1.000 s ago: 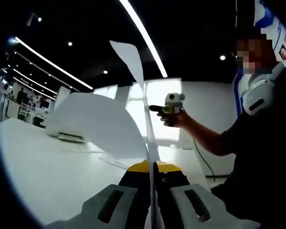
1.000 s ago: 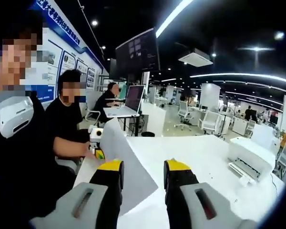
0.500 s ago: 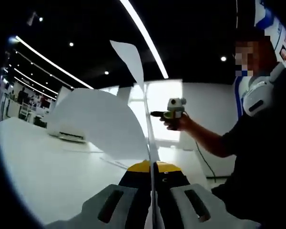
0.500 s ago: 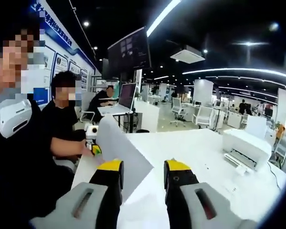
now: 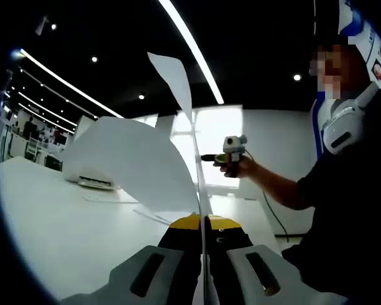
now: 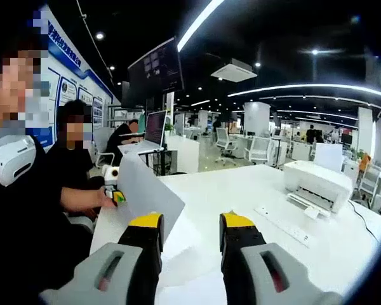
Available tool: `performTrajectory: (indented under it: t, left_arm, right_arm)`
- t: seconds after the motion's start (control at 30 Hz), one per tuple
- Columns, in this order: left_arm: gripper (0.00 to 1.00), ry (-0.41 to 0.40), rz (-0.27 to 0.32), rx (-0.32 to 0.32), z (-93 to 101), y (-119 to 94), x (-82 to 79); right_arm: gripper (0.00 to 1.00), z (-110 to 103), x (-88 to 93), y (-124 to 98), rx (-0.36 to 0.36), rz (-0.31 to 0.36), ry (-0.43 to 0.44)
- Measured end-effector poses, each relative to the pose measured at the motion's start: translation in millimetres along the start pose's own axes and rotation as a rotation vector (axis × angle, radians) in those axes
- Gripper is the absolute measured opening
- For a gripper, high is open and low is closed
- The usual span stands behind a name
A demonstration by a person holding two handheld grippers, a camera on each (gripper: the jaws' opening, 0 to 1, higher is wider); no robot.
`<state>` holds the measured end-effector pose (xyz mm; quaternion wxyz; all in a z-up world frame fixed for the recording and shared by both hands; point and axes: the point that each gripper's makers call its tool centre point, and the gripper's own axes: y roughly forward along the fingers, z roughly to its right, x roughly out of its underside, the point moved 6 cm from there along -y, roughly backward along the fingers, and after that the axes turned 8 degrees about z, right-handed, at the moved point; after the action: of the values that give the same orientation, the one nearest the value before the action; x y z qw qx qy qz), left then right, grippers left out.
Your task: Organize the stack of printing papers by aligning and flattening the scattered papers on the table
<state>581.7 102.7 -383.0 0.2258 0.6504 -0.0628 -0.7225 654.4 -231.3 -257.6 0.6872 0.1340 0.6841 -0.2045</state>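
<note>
White printing papers (image 5: 130, 165) against a white table (image 5: 57, 229); printer (image 6: 317, 184) at 3 o'clock in the right gripper view also white. Left gripper (image 5: 202, 223) and right gripper (image 6: 189, 223): yellow tips, black jaws, light grey bodies. Person's sleeve (image 5: 333, 184) black; wall poster (image 6: 70, 89) blue and white.

Landmark: table (image 6: 241, 197)
Printer (image 6: 317, 184): on table, far right side
Power strip (image 6: 286, 227): on table, just before printer
Papers (image 5: 133, 165): raised above table's near edge
</note>
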Motion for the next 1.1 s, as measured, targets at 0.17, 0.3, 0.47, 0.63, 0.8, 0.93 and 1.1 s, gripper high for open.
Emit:
performTrajectory:
  t: [0.17,0.3,0.47,0.63,0.8,0.93,1.1]
  left_arm:
    - [0.06,0.0,-0.001,-0.002,0.4,-0.1,0.0]
    - [0.06,0.0,-0.001,-0.004,-1.1,-1.4,-0.2]
    - [0.06,-0.003,-0.001,-0.006,-2.5,-2.3,-0.1]
    - [0.06,-0.006,-0.002,-0.008,-3.7,-2.9,-0.1]
    - [0.06,-0.007,-0.002,-0.009,-4.3,-3.3,0.1]
    - [0.06,-0.007,-0.002,-0.009,-4.4,-3.6,0.1]
    - [0.06,-0.008,-0.002,-0.007,-4.5,-3.7,0.4]
  right_arm:
    - [0.31,5.6,6.8,-7.8,0.037,-0.003,0.021]
    - [0.31,8.7,12.3,-11.9,0.058,-0.014,0.031]
    - [0.33,13.4,15.7,-17.0,0.081,-0.013,0.041]
    - [0.35,20.2,18.8,-22.4,0.115,-0.006,0.046]
    - [0.37,23.6,22.3,-26.3,0.136,-0.006,0.049]
    - [0.38,27.2,27.1,-30.5,0.157,-0.012,0.053]
    - [0.39,32.9,31.2,-36.1,0.187,-0.012,0.064]
